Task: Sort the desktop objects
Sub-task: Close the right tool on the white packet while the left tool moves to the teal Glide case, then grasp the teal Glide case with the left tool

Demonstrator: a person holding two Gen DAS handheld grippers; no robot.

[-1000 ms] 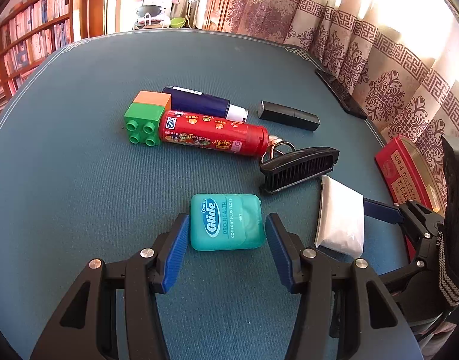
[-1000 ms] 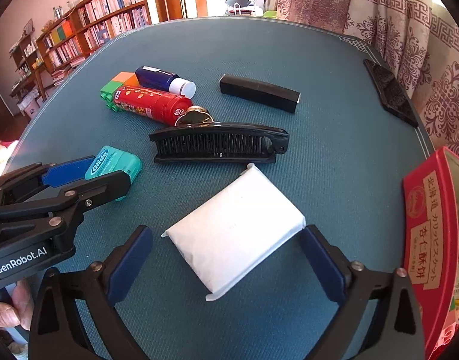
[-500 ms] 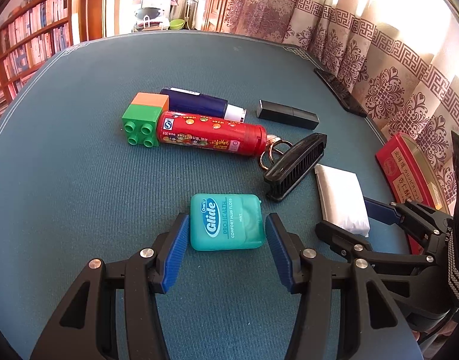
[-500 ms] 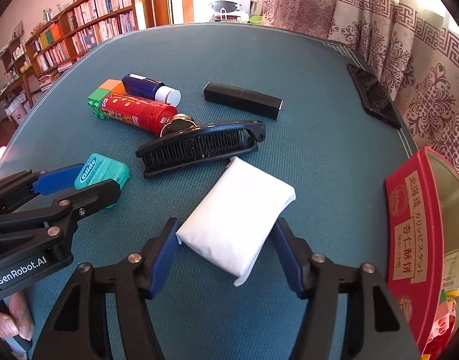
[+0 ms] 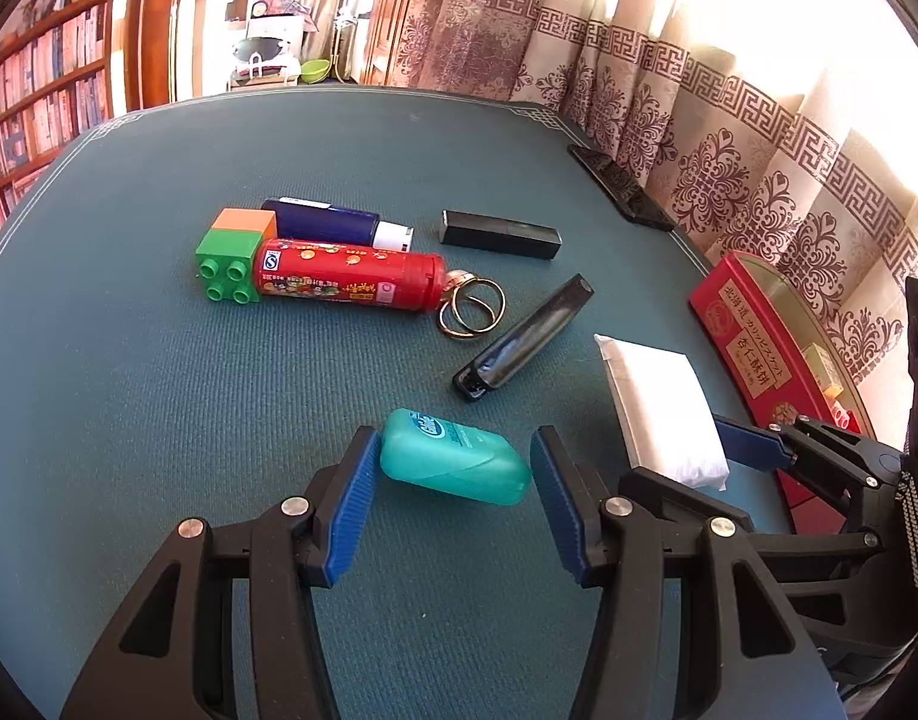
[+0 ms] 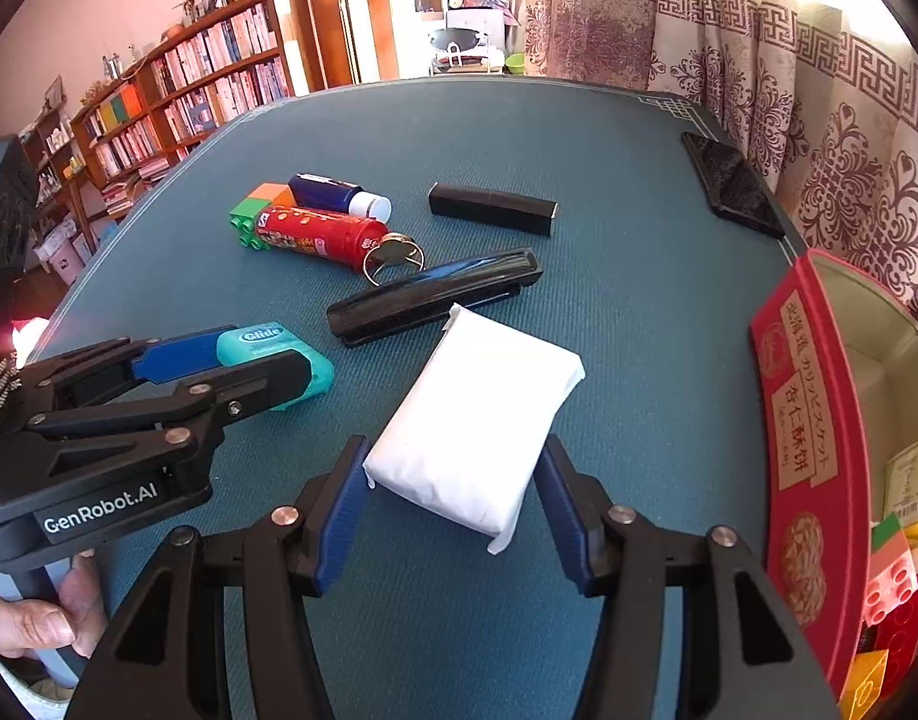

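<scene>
1. The left claw holds the teal floss box. The box is tilted, with its right end low. The left pad touches the box; at the right pad I cannot tell whether there is a small gap.
2. In the right wrist view the left claw has the floss box between its two fingers, and the box looks raised a little over the counter.
3. The right claw is closing on the white packet. The packet is between the blue pads, and both pads touch its sides.
4. The packet lies slanted, its far corner just beside the black comb.
5. The comb lies between the packet and the gold rings. The rings touch the end of the red tube.
6. The red tube lies beside a blue tube with a white cap. A green brick and an orange brick are at their left end.
7. A black bar lies apart, behind the comb. A dark phone lies near the far right edge of the counter, by the curtain.
8. A red tin stands at the right edge. It is open, and small boxes and bricks are inside.
9. A hand holds the handle of the left claw at the lower left.
</scene>
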